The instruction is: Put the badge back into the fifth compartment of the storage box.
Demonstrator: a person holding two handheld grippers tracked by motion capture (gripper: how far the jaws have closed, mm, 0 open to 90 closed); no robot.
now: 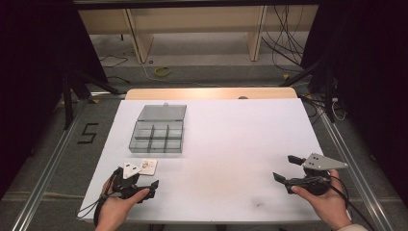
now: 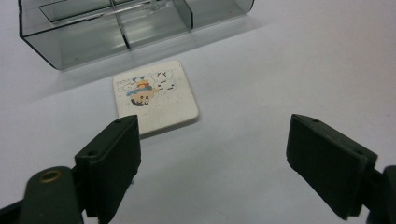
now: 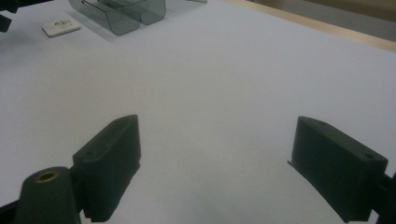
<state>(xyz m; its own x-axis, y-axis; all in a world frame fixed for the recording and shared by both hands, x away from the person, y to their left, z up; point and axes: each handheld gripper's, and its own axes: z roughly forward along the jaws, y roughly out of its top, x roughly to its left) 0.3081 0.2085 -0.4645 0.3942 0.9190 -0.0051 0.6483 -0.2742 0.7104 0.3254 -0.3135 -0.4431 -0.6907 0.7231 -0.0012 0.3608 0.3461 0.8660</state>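
A small white square tile (image 2: 155, 96) with a cartoon picture lies flat on the white table, just in front of a clear grey compartment box (image 2: 116, 28). My left gripper (image 2: 215, 149) is open and low over the table, with the tile just ahead of its left jaw and nothing between the jaws. From above, the tile (image 1: 148, 166) sits near the left gripper (image 1: 143, 177) and the box (image 1: 157, 130) behind it. My right gripper (image 3: 217, 154) is open and empty over bare table; in the high view it (image 1: 286, 168) is near the front right.
The box's lid (image 1: 162, 112) lies open flat behind its compartments. The white tabletop (image 1: 231, 144) has a wooden strip (image 1: 211, 93) along its far edge. Metal rails (image 1: 43, 187) border the table, with cables and shelving legs on the floor beyond.
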